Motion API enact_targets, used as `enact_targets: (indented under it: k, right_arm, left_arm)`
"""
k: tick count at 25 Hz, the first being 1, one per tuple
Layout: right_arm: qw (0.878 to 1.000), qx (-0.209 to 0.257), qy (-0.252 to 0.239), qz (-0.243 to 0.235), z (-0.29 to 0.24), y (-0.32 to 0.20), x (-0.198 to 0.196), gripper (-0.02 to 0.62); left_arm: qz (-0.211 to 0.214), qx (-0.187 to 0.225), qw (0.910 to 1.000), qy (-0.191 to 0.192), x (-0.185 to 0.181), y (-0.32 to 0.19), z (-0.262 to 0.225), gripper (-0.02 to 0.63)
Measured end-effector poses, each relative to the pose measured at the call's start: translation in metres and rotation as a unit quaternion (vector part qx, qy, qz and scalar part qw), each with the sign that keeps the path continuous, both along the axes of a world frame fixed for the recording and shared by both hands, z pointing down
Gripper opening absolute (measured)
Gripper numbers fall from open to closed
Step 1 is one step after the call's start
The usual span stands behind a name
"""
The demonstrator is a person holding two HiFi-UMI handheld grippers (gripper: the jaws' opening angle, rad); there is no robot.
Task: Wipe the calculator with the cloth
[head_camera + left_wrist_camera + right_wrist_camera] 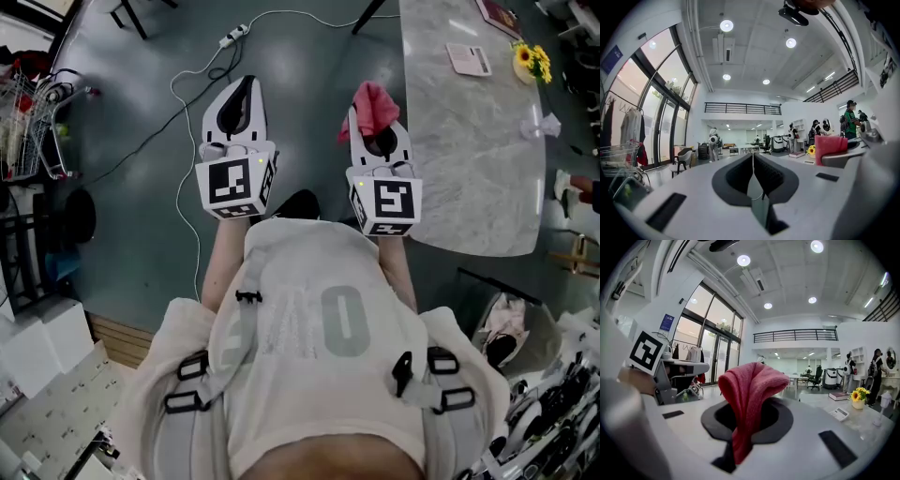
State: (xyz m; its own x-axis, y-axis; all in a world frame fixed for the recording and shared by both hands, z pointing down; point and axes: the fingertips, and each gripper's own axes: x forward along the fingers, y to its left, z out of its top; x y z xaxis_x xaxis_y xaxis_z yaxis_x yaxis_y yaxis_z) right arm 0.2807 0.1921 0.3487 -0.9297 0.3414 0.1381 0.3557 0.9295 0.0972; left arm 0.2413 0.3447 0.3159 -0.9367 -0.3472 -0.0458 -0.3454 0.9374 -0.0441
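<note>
The pink-and-white calculator (468,59) lies flat on the marble table (469,169) at the far right, next to a small vase of sunflowers (532,61). My right gripper (375,127) is shut on a red cloth (373,106), which sticks up out of its jaws. It hangs over the floor just left of the table's edge, well short of the calculator. In the right gripper view the cloth (750,394) fills the middle and the calculator (841,414) shows small at the right. My left gripper (246,86) is shut and holds nothing, level beside the right one; in its own view the left gripper (753,164) shows its jaws pressed together.
A book (497,14) lies at the table's far end. A white cable with a power strip (234,36) runs over the grey floor ahead of the left gripper. A shopping cart (33,122) stands at the far left. People and chairs stand far back in the hall.
</note>
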Motion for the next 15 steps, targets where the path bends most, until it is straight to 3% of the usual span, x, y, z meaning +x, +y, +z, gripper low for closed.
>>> enact_targets:
  k: [8, 15]
  right_arm:
    - [1.000, -0.005, 0.014, -0.016, 0.011, 0.013, 0.001, 0.054]
    - [0.998, 0.061, 0.011, -0.006, 0.024, -0.006, -0.049, 0.054]
  left_arm:
    - [-0.012, 0.008, 0.9999, 0.003, 0.001, 0.022, 0.011, 0.026]
    - [-0.027, 0.024, 0.9992, -0.018, -0.057, 0.027, 0.008, 0.026]
